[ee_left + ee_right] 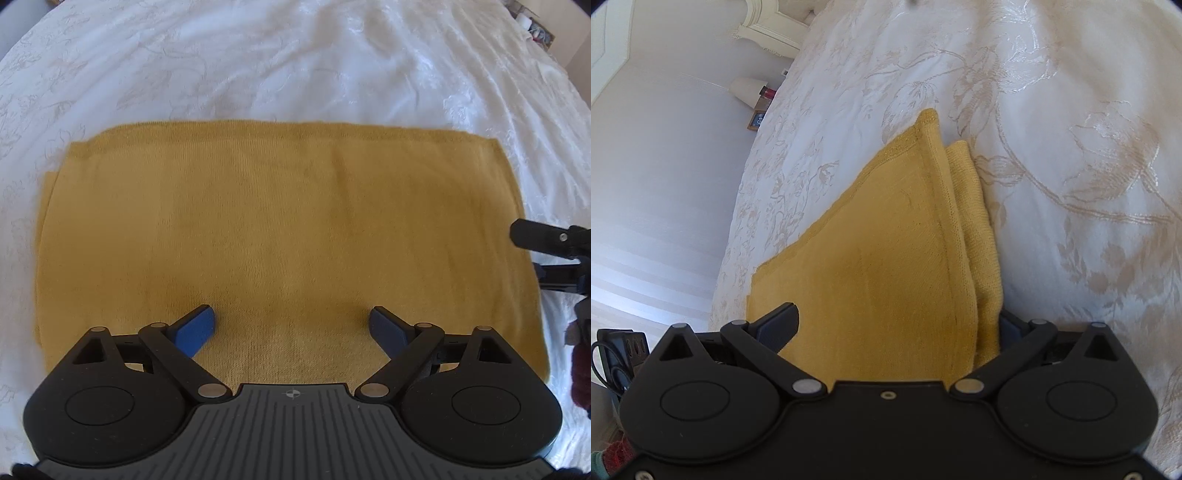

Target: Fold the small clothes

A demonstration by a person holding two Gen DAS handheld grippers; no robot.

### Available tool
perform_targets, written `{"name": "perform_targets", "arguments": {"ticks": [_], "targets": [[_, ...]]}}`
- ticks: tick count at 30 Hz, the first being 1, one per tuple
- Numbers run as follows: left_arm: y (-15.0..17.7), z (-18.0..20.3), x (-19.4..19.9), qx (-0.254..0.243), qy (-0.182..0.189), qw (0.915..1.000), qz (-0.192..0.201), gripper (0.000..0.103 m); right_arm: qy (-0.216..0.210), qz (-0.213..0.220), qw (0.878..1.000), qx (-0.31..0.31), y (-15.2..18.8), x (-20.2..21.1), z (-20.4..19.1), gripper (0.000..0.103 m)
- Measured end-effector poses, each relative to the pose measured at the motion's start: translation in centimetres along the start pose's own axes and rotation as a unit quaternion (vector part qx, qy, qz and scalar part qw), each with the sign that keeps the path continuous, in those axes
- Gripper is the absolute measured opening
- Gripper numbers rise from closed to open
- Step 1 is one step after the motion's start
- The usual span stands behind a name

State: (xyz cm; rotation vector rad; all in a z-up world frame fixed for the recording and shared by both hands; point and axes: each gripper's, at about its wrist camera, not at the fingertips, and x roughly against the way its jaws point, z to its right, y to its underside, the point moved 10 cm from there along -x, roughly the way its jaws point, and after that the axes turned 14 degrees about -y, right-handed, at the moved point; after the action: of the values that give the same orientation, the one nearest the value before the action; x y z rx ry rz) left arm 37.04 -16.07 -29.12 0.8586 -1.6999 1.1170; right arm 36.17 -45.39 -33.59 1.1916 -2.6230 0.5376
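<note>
A mustard-yellow knitted garment point(280, 229) lies folded into a flat rectangle on the white bedspread point(258, 66). My left gripper point(291, 328) hovers over its near edge, jaws wide open, blue pads empty. My right gripper point(897, 325) is at the garment's side; it is open, with the layered edge of the cloth point(905, 266) between its fingers, the right finger partly hidden under the fold. The right gripper also shows at the right edge of the left wrist view point(554, 254).
The bedspread point(1052, 147) has a pale floral pattern and soft wrinkles. The bed edge runs along the left of the right wrist view, with a lamp and small items on a nightstand point(753, 99) and a white wall beyond.
</note>
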Motion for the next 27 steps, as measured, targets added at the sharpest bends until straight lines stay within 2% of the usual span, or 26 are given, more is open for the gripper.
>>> {"name": "perform_targets", "arguments": {"ticks": [3,6,10,12,14,17,18,19,24,27], "targets": [[0.4,-0.1,-1.5,-0.008,-0.004,0.9999,-0.008,0.094,-0.003,-0.01,1.0,0.0,0.5,0.5,-0.1,0.102],[0.1,0.1,-2.6,-0.016,-0.003,0.9997,-0.017,0.102,0.001,-0.018,1.0,0.003,1.2,0.8,-0.4,0.102],[-0.6,0.2,-2.9,-0.022,0.001,0.9994,-0.026,0.103,0.008,-0.023,1.0,-0.002,1.8,0.9,-0.5,0.102],[-1.1,-0.4,-2.3,-0.003,0.009,0.9997,-0.021,0.101,0.022,-0.023,0.999,-0.009,1.9,0.9,-0.4,0.095],[-1.3,-1.4,-1.4,0.014,0.01,0.9998,-0.012,0.092,0.043,-0.024,0.999,-0.013,2.0,1.1,-0.2,0.065],[-1.3,-3.6,0.2,0.036,0.005,0.9993,0.0,0.092,0.077,-0.028,0.997,-0.011,2.2,1.4,0.2,0.042],[-1.2,-4.3,0.7,0.041,0.005,0.9992,0.003,0.092,0.085,-0.028,0.996,-0.011,2.3,1.5,0.1,0.038],[-0.9,-5.0,1.2,0.044,0.005,0.999,0.005,0.092,0.096,-0.028,0.995,-0.011,2.3,1.5,0.0,0.026],[1.2,-9.3,2.9,0.059,-0.002,0.9982,0.003,0.092,0.158,-0.03,0.987,0.018,2.1,1.0,-2.4,0.024],[2.0,-11.7,3.4,0.079,0.001,0.9969,0.001,0.092,0.17,-0.03,0.984,0.033,1.9,0.5,-5.0,0.024]]}}
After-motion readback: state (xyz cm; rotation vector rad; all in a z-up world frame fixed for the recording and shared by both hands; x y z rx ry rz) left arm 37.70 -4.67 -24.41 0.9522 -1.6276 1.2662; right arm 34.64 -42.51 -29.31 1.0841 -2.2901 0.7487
